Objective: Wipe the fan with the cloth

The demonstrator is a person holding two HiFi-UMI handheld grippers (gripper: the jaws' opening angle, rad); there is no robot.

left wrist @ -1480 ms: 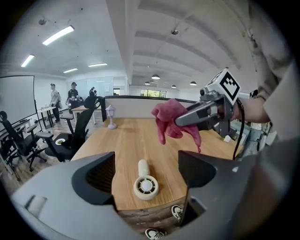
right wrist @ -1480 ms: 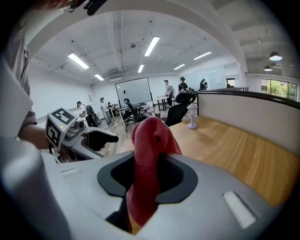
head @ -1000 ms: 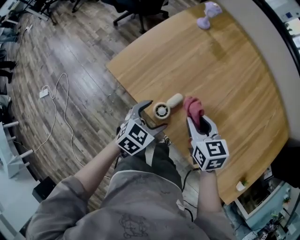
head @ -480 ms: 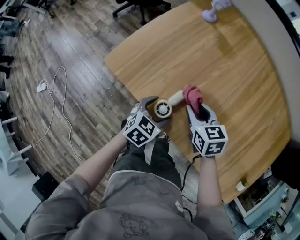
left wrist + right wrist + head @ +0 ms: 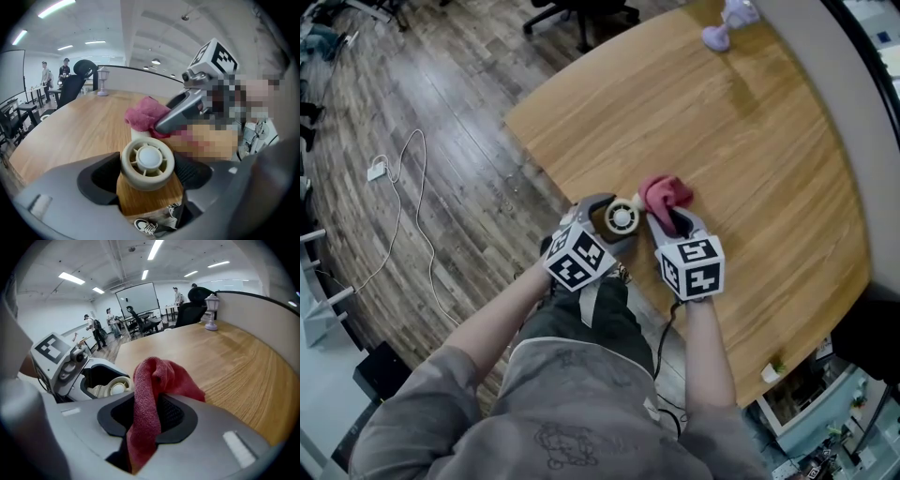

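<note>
A pale wooden tabletop (image 5: 750,141) with a curved edge stands over a plank floor (image 5: 441,112) where a white cable (image 5: 417,216) trails, with office chairs (image 5: 581,14) beyond its far edge and a small lilac lamp (image 5: 727,23) at its far corner. The cream fan (image 5: 622,217) lies close to the near edge — round head facing that edge, long axis running inward toward the tabletop's middle. The left tongs (image 5: 611,223) have just been closing and clasp the head by its rim, while the right tongs (image 5: 670,220) are clenched on the red cloth (image 5: 664,192) — bunched over the fan's handle.
</note>
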